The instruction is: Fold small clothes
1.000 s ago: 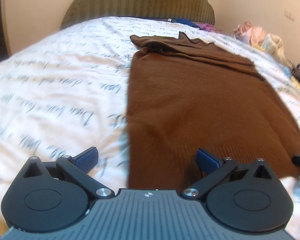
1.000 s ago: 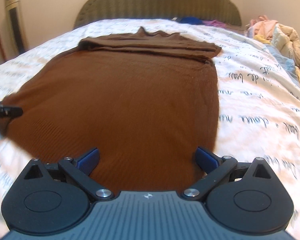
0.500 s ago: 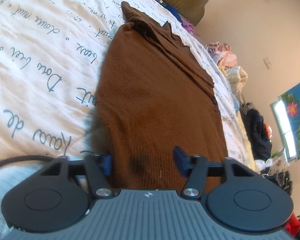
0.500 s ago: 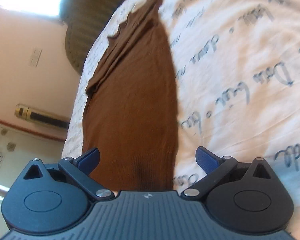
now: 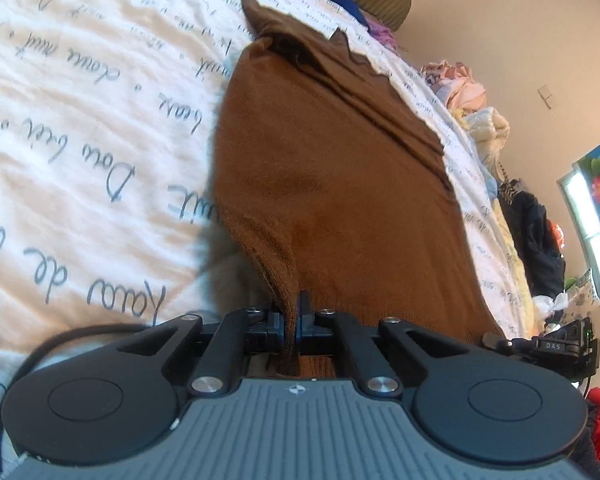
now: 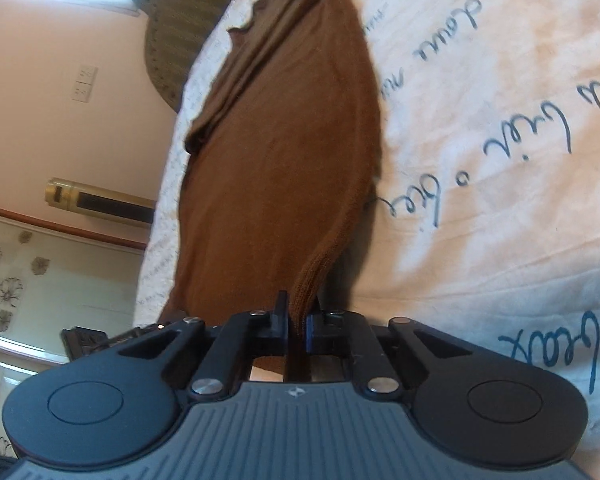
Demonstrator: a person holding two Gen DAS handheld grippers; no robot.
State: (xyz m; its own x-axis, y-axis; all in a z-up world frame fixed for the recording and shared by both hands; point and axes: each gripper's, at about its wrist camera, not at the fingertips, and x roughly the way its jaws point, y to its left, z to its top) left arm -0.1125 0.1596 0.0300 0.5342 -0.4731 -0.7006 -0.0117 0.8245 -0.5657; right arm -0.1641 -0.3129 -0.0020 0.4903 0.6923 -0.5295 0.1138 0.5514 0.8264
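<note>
A brown knit sweater [image 5: 332,184] lies flat on the bed, sleeves folded across its far end; it also shows in the right wrist view [image 6: 284,148]. My left gripper [image 5: 291,314] is shut on the sweater's near left hem corner, which is lifted off the sheet. My right gripper [image 6: 298,316] is shut on the near right hem corner, also raised. The right gripper [image 5: 540,346] shows at the far right of the left wrist view, and the left gripper [image 6: 88,338] at the left edge of the right wrist view.
The bed has a white sheet [image 5: 80,128] printed with script writing and a green ribbed headboard [image 6: 172,52]. A heap of clothes [image 5: 468,92] lies along the bed's right side. A wall unit [image 6: 100,202] hangs left.
Both grippers have closed from open onto the sweater's hem corners and rolled sideways. The hem corners have lifted off the sheet.
</note>
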